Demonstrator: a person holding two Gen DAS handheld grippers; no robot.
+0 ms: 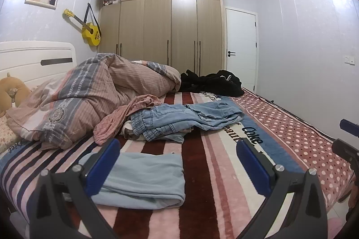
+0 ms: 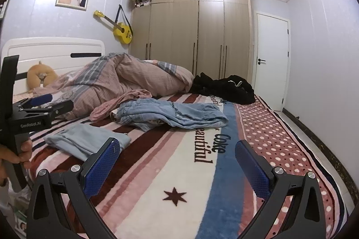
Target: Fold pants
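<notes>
Right claw (image 2: 177, 162) gapes wide, empty, above the bed (image 2: 179, 171). Left claw (image 1: 177, 158) is spread too, its left finger (image 1: 105, 162) overlapping the folded pants (image 1: 143, 176).

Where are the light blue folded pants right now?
The light blue folded pants lie on the striped blanket between the left gripper's open fingers, in front of the denim jeans.

Folded pants (image 1: 143, 178) are lying on the bed blanket (image 1: 202, 194), nearest the cameras. Behind them, jeans (image 1: 188, 119) are being supported by the blanket; crumpled duvet (image 1: 101, 90) left, dark clothing (image 1: 213, 82) behind.
</notes>
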